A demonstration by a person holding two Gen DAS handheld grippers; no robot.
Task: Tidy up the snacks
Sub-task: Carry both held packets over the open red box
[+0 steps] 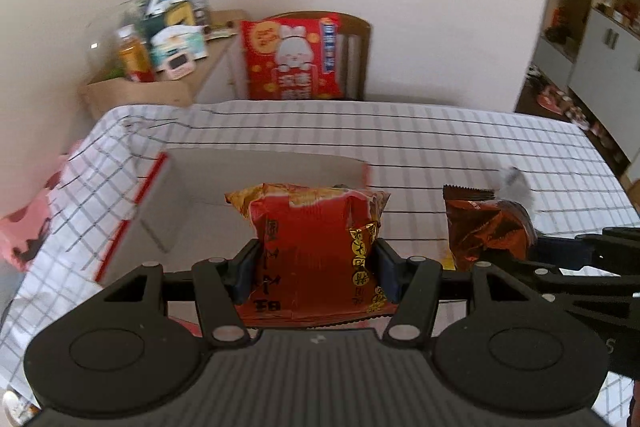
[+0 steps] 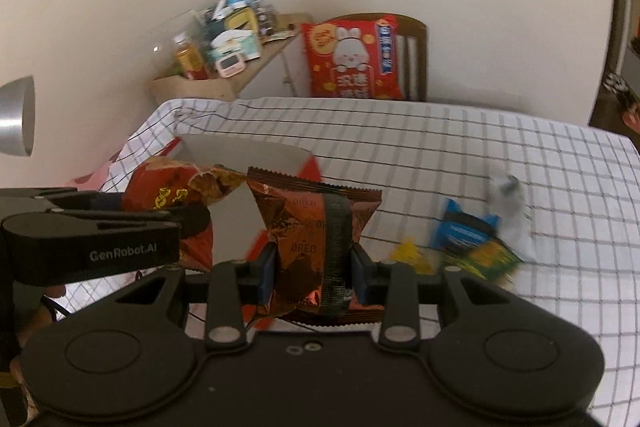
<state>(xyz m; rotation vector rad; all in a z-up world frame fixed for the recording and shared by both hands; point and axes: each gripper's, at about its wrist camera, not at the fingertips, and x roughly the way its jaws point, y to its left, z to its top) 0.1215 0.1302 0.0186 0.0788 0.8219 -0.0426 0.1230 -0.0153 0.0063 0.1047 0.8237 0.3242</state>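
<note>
1. The left claw (image 1: 317, 261) is pinching a red and gold snack packet (image 1: 316, 247) across its middle, holding it upright and clear of the counter (image 1: 460, 147).
2. The right claw (image 2: 314, 271) is clamped the same way on a brown Oreo packet (image 2: 314, 239), also lifted. The two claws sit side by side, the Oreo packet just to the right of the left claw.
3. Directly ahead of the left claw, and ahead and slightly left of the right one, stands an open white box with red edging (image 1: 256, 175). What shows of its inside looks bare, though the packets hide much of it, so I'd guess little or nothing is packed yet.
4. To the right of the right claw, on the checked cloth, more snacks wait: a blue packet (image 2: 464, 229), a green and yellow one (image 2: 486, 259) just beside it, and a small yellow piece (image 2: 410, 253). Farther out lies a blurred grey-white wrapper (image 2: 508, 195).
5. My reading: the job is at an early stage. Two packets are in hand and ready to drop into the box, and at least three or four remain on the counter.
</note>
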